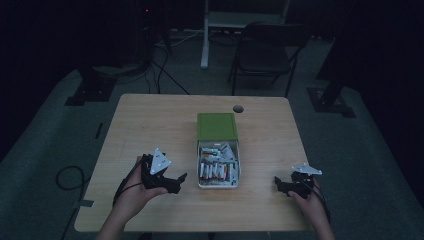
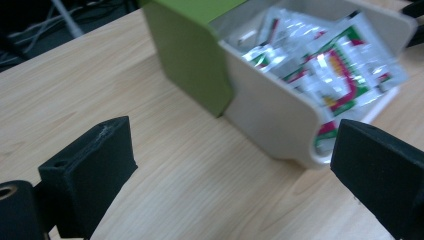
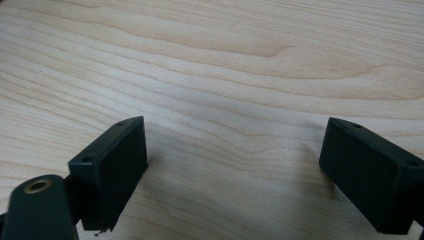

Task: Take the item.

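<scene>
Pale wooden bench [image 1: 150,125], dim room. White box [image 1: 218,184] with green lid [image 1: 216,126] slid back sits mid-bench, full of foil sachets [image 1: 218,165]. Left tongs [image 1: 175,183] spread wide, empty, just left of the box, aimed at its near corner. Right tongs [image 1: 280,186] also spread, empty, resting low over bare wood, well right of the box.

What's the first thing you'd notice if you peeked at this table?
Right in the middle of the wooden table sits a white box, its green lid slid toward the far side, stuffed with shiny red, green and white packets. On each side near the front edge a hand holds a black gripper: the left gripper points at the box with fingers wide apart, and the right gripper is open over bare wood.
</scene>
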Demonstrator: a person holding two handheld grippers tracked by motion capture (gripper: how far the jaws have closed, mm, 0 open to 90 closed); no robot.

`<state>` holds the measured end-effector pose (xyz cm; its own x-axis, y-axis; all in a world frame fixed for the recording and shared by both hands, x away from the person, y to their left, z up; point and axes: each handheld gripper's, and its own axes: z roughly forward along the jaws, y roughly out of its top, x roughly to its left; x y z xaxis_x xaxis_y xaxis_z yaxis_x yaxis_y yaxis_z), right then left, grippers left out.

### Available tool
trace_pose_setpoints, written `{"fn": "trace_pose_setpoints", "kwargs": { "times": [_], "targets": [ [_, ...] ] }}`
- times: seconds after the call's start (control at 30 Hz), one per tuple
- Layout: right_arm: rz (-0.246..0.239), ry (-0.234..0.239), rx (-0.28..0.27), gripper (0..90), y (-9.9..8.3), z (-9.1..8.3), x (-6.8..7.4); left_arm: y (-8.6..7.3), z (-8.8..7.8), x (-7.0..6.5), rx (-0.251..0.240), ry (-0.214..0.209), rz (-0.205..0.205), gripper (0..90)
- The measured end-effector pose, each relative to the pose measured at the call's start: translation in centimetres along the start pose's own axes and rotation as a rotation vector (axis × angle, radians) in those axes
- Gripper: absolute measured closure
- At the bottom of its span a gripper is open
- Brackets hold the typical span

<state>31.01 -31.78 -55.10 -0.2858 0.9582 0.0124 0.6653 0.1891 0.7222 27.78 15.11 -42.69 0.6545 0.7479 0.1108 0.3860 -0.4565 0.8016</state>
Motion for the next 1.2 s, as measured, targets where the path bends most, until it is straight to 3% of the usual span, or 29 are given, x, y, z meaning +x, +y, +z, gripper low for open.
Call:
{"fn": "trace_pose_setpoints", "kwargs": {
  "times": [0.47,0.67,0.73,0.93,1.2],
  "targets": [
    [0.000,0.000,0.000,11.3,0.0,0.0,0.0,2.6,1.4,-2.4,-0.020,-0.121,0.076,5.5],
    [0.000,0.000,0.000,11.3,0.0,0.0,0.0,3.3,2.1,-3.1,-0.018,-0.138,0.098,5.5],
    [0.000,0.000,0.000,11.3,0.0,0.0,0.0,3.7,2.5,-3.6,-0.031,-0.158,0.091,6.8],
    [-0.001,0.000,-0.001,11.3,0.0,0.0,0.0,4.2,3.6,-4.7,-0.031,-0.198,0.130,8.3],
    [0.000,0.000,0.000,11.4,0.0,0.0,0.0,4.4,5.0,-5.7,-0.029,-0.209,0.150,15.2]
  ]
}}
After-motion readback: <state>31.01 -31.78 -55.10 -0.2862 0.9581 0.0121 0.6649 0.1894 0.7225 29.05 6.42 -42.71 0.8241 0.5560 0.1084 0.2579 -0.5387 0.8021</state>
